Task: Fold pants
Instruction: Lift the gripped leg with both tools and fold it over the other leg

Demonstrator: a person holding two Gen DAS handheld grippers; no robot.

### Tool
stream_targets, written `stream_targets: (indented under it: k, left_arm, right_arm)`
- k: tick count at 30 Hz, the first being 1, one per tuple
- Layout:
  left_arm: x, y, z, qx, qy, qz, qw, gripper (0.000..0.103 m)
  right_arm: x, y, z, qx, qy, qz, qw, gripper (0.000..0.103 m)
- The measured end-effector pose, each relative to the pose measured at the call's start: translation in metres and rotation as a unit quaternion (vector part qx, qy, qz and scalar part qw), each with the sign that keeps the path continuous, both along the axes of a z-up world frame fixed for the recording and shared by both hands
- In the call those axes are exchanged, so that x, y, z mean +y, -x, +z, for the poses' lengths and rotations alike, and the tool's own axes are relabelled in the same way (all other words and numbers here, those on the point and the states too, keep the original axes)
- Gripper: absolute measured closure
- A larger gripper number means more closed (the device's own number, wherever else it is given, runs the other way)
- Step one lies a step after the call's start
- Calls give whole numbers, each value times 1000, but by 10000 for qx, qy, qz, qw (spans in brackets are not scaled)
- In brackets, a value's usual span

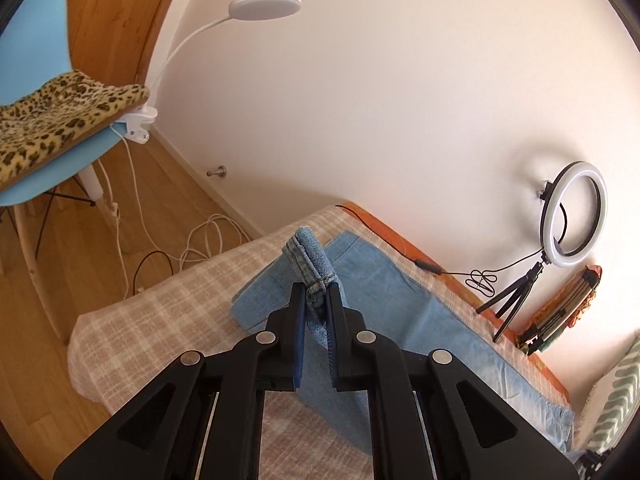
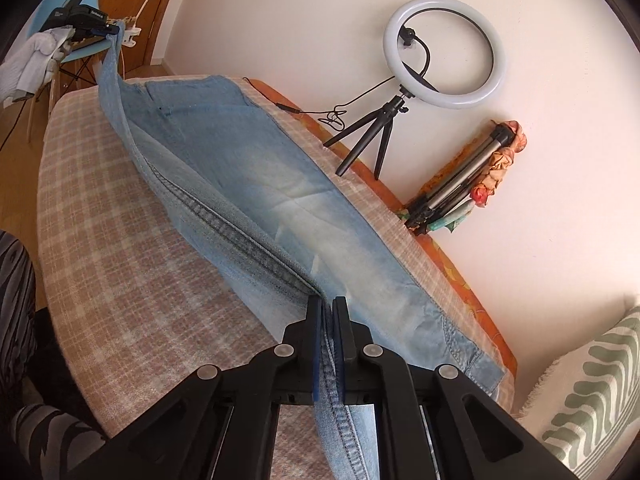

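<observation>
I am clamping both tongs on the light-blue denim pants (image 2: 256, 184) lying on the checked beige bed cover (image 2: 120, 248): left gripper (image 1: 315, 290) pinching the hem, right gripper (image 2: 327, 304) biting the side seam. The limp, fairly heavy cloth is sagging between grips, so I am judging the thick seams the safest hold.

pants (image 2: 280, 184) lie lengthwise on bed (image 2: 120, 240), near edge lifted off it. ring light (image 2: 442, 52) behind bed at wall; folded tripod (image 2: 452, 184) right of it; pillow (image 2: 592, 392) at bed's right end.

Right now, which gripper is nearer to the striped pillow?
Right. The right gripper clamps the jeans at the end beside the striped pillow. The left gripper clamps the far end, near the blue chair.
</observation>
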State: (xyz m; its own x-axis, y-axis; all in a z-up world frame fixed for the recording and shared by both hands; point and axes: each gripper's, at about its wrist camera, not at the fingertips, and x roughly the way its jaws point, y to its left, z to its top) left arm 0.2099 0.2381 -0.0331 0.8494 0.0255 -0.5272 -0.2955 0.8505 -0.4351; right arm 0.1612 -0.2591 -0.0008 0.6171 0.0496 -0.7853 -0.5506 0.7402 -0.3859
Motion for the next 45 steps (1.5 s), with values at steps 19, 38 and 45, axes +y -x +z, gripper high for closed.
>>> stream_targets:
  k: [19, 38, 45]
  left_arm:
    - [-73, -210, -21, 731, -1382, -159, 9876, 95]
    - [-57, -267, -25, 1161, -1883, -295, 9748, 61]
    - [-18, -213, -29, 1335, -1833, -444, 9729, 61]
  right_arm:
    - [-9, -220, -76, 186, 529, -556, 9969, 102]
    - [-9, -261, -171, 1091, 797, -661, 9886, 102]
    - [-13, -263, -160, 967, 582, -867, 9898, 72]
